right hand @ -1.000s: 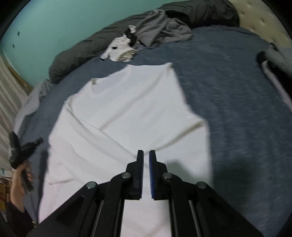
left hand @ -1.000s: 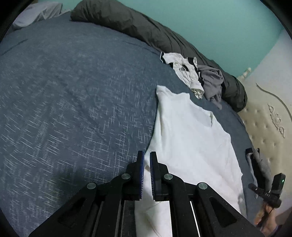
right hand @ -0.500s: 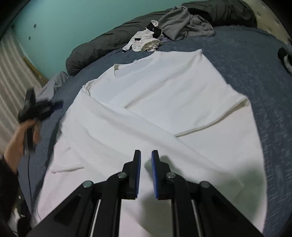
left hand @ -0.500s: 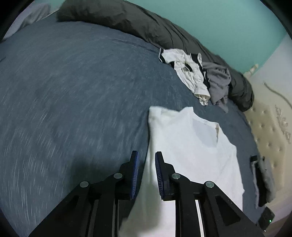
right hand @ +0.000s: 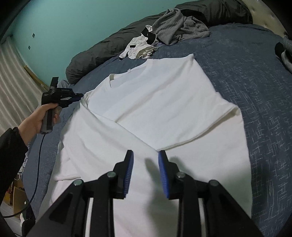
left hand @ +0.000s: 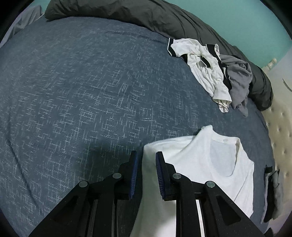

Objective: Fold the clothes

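Observation:
A white T-shirt [right hand: 155,102] lies on the blue bedspread [right hand: 255,76], collar at the far end, with one side folded diagonally over its body. My right gripper [right hand: 146,154] hovers just above the near part of the shirt. Its jaws are opening and nothing is between them. My left gripper [left hand: 145,155] stands at the shirt's [left hand: 209,164] shoulder corner, jaws slightly apart. The cloth's edge shows in the gap below, and the pads do not press on it. The right wrist view shows a hand [right hand: 36,120] holding the left gripper [right hand: 79,95] at that shoulder.
A crumpled white-and-black garment [left hand: 204,69] and a grey one [left hand: 239,80] lie beyond the shirt, against a dark rolled duvet [left hand: 146,14]. A tufted headboard [left hand: 281,136] bounds the bed, with dark and grey items [left hand: 272,191] beside it. Bare bedspread [left hand: 73,91] spreads to the left.
My left gripper slid along the shirt's edge to the shoulder near the collar, and its jaws parted a little. My right gripper's jaws went from shut to apart and sank slightly toward the shirt.

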A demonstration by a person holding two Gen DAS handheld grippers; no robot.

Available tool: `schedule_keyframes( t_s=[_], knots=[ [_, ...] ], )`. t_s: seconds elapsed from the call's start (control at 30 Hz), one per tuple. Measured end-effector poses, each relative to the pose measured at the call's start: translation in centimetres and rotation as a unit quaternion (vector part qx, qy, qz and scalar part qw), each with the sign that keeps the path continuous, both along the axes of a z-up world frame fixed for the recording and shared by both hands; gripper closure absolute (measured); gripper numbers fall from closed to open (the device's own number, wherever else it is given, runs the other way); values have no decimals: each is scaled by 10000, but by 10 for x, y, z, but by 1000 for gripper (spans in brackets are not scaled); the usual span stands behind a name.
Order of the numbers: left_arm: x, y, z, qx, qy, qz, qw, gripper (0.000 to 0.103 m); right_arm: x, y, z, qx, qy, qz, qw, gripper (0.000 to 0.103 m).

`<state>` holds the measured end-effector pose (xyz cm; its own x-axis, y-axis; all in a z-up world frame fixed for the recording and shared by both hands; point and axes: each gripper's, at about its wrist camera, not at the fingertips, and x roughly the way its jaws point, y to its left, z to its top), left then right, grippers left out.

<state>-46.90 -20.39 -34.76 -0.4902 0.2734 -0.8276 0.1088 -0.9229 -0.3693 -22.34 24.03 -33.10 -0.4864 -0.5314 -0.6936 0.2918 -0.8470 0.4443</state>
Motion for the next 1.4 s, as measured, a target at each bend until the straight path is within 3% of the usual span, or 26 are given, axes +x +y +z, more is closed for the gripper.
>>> schedule_keyframes(
  t_s=[0.13,0.2,0.43,0.63,0.77,0.93,1.03,1.2,1.4],
  knots=[
    [-6,5,-2,-52,-74,-48,9999,84,0,5,2,-151,22,-55,9999,75],
    [-10,9,-4,-177,-136,-94,9997,98,-1,6,2,-181,19,-72,9998,75],
    [-13,4,9,-584,42,207,9981,101,-3,11,-2,-235,-47,-154,9996,75],
    [-26,0,0,-770,-116,447,9960,102,-3,9,-5,-261,-83,-132,9995,75],
    [-31,-4,-4,-643,-144,522,9965,102,-4,10,-7,-285,-115,-129,9994,75],
    [-19,-17,20,-607,185,525,9966,102,-6,11,-8,-354,-137,-127,9992,75],
    [-8,-33,31,-544,180,567,9967,102,-6,13,-8,-385,-146,-142,9991,75],
    [26,-37,30,-184,89,130,9997,102,-6,14,-6,-416,-110,-166,9989,75],
    [92,-28,15,117,-83,-455,9989,101,-8,20,-6,-464,-134,-232,9986,75]
  ],
)
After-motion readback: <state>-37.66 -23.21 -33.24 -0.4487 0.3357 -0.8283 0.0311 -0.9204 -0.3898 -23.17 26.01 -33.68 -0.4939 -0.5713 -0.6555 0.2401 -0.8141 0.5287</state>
